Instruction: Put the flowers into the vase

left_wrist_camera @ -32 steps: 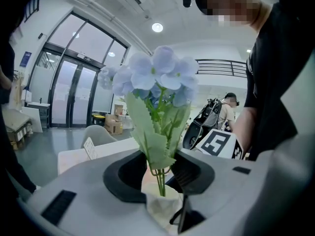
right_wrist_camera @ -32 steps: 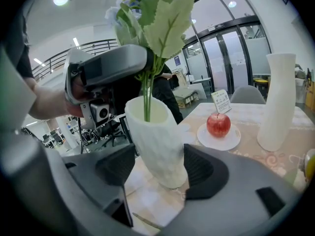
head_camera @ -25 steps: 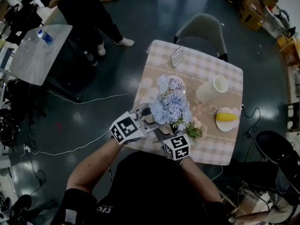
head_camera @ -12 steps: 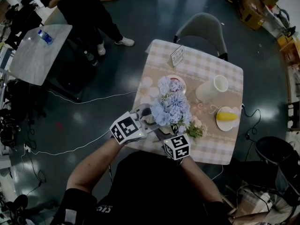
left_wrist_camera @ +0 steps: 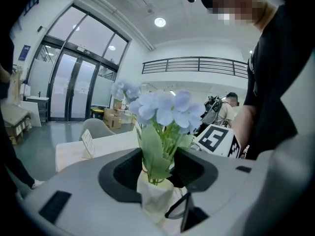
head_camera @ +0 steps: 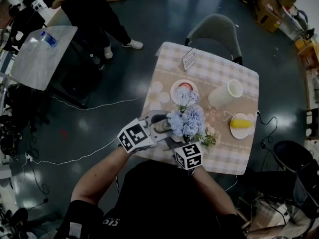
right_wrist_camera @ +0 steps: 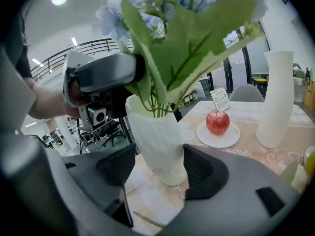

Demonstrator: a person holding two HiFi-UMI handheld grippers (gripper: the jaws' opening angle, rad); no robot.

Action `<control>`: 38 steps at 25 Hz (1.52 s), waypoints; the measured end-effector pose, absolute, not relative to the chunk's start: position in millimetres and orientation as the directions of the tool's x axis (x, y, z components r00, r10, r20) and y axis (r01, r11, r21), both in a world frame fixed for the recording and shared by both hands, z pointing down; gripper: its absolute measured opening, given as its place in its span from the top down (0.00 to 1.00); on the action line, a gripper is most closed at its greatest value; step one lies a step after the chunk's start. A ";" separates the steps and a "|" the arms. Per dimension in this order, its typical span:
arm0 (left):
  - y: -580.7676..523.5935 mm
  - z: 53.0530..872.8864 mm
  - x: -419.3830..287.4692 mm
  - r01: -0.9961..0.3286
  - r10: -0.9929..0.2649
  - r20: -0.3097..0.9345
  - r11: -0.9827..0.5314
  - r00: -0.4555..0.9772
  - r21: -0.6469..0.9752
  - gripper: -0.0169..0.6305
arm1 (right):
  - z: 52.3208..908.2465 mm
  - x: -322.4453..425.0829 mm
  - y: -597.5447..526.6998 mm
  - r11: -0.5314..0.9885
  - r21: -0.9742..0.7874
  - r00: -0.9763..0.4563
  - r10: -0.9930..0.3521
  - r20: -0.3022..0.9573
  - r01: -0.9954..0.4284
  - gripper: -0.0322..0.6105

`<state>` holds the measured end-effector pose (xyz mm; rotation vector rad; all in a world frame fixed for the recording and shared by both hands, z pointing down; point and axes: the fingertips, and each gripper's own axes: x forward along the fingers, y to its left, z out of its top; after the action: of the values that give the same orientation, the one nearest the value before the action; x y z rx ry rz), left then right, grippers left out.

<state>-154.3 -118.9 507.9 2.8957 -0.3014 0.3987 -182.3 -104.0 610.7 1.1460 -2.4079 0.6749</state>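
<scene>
Flowers (head_camera: 185,121) already stand in the white vase (right_wrist_camera: 158,141) at the table's (head_camera: 214,73) near edge. The right gripper (right_wrist_camera: 160,168) clamps the vase and should keep it steady. The left gripper (left_wrist_camera: 157,173), whose jaws have just been opening off the stems (left_wrist_camera: 158,144), should back off leftward cleanly.

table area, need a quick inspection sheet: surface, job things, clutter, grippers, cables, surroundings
surface: table covered by a checked cloth
job's things: flowers stand in the vase near the table's front edge
clutter: apple on a plate, tall white container, yellow item on a second plate, sign card, small bouquet
grippers: left gripper open around the stems above the vase's mouth, jaws have just been opening; right gripper shut on the vase's body
cables: cables loose on the floor left of the table
surroundings: chair at the far side, person in black, side table with a bottle
</scene>
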 end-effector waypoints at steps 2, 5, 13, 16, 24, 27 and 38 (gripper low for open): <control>-118.8 507.9 -153.9 -0.227 -0.173 0.282 -0.959 0.944 0.170 0.68 | 611.7 -181.8 -104.3 0.548 -0.254 -0.589 -0.609 0.532 -0.797 0.47; -117.9 508.9 -153.7 -0.227 -0.174 0.278 -0.959 0.945 0.171 0.68 | 612.8 -182.2 -104.4 0.549 -0.254 -0.589 -0.608 0.532 -0.796 0.47; -119.2 506.2 -157.1 -0.238 -0.188 0.270 -0.958 0.944 0.162 0.68 | 614.9 -182.5 -102.8 0.550 -0.256 -0.590 -0.604 0.536 -0.795 0.47; -117.7 505.5 -157.9 -0.235 -0.186 0.269 -0.958 0.945 0.162 0.68 | 615.7 -183.0 -101.7 0.549 -0.256 -0.589 -0.603 0.538 -0.795 0.47; -119.5 503.5 -160.2 -0.240 -0.192 0.272 -0.958 0.943 0.158 0.68 | 614.8 -183.2 -103.5 0.548 -0.257 -0.589 -0.602 0.539 -0.796 0.47; -118.8 503.0 -160.6 -0.238 -0.190 0.280 -0.960 0.941 0.148 0.68 | 615.0 -183.6 -103.2 0.547 -0.261 -0.590 -0.602 0.538 -0.795 0.47; -117.0 504.9 -162.0 -0.242 -0.194 0.303 -0.962 0.933 0.129 0.68 | 619.4 -181.1 -101.7 0.546 -0.255 -0.584 -0.599 0.547 -0.798 0.47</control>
<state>-162.0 -117.0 504.9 2.9263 -0.3326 0.4334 -181.1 -101.7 619.4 1.1403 -2.3877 0.6856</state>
